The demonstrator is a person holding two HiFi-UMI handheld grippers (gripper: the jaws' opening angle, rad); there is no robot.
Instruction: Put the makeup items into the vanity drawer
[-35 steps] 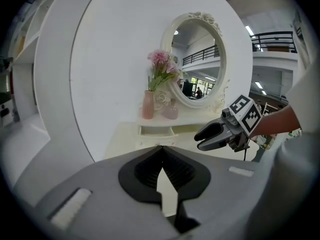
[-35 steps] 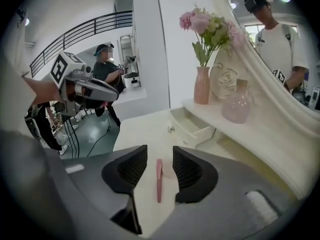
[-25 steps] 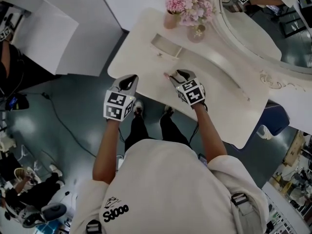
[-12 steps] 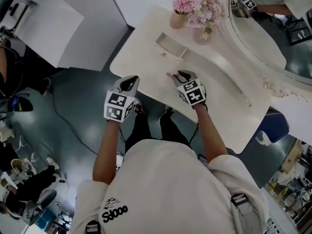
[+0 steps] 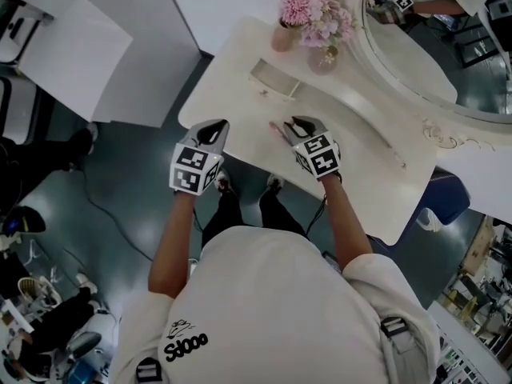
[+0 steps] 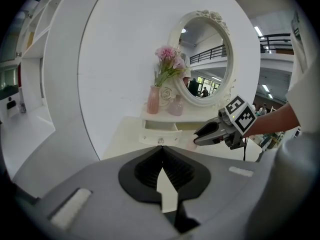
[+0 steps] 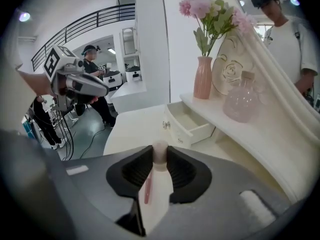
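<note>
A pale pink makeup tube (image 7: 159,160) stands between the jaws of my right gripper (image 7: 159,149). The jaws are closing and their tips touch its cap on both sides. A thin pink stick (image 7: 147,188) lies on the white vanity top (image 5: 364,162) beneath the jaws, and shows beside the right gripper (image 5: 296,123) in the head view as the pink stick (image 5: 277,130). The small drawer (image 5: 268,77) at the back left stands open, and the drawer (image 7: 192,121) looks bare inside. My left gripper (image 5: 213,131) hovers off the table's front edge, shut and empty.
A pink vase with flowers (image 5: 282,32) and a glass bottle (image 5: 322,57) stand on the raised shelf behind the drawer. An oval mirror (image 5: 432,46) rises at the back right. White partitions (image 5: 80,46) stand to the left, and a cable (image 5: 112,214) runs over the floor.
Both grippers stay at about the same spots over the table's front edge. The head view has shifted a little.
</note>
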